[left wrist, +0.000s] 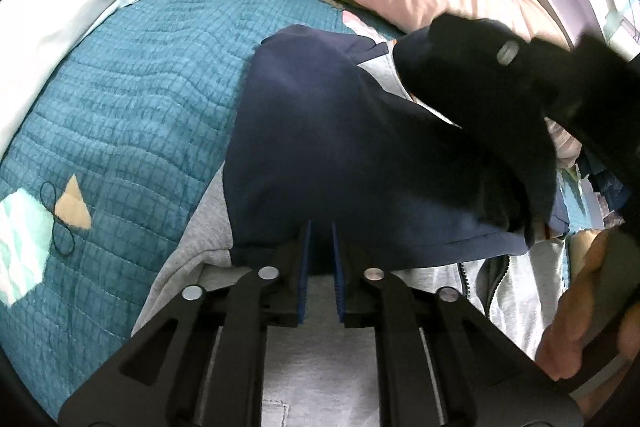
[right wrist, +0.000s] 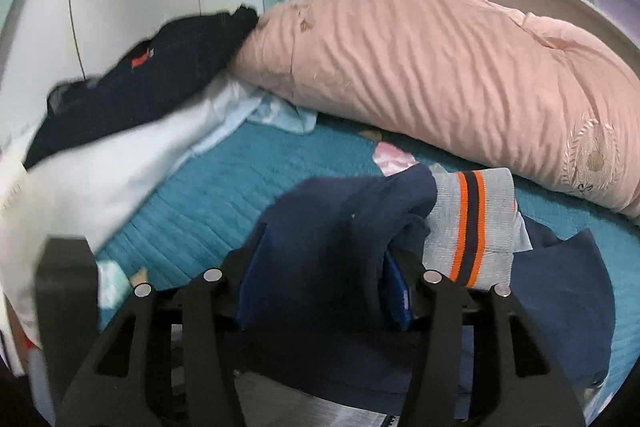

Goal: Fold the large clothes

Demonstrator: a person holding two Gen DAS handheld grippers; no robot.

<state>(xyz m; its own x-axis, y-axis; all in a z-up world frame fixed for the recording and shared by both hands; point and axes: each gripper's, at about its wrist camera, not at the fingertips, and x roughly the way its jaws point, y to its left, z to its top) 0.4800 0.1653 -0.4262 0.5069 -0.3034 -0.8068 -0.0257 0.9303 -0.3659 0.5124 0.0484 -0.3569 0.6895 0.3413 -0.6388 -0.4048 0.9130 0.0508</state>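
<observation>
The navy and grey zip-up sweatshirt jacket (left wrist: 340, 147) lies on the teal quilted bedspread (left wrist: 132, 115), with its navy sleeve lifted for a fold. Your right gripper (right wrist: 324, 291) is clamped on bunched navy fabric beside the grey ribbed cuff with orange stripes (right wrist: 472, 223). Your left gripper (left wrist: 320, 259) pinches the navy hem edge, pads nearly together, probably to keep the fold line taut. The sleeve's long axis runs away from you toward the peach crinkled pillow (right wrist: 420, 67); the zipper (left wrist: 496, 279) runs alongside it.
</observation>
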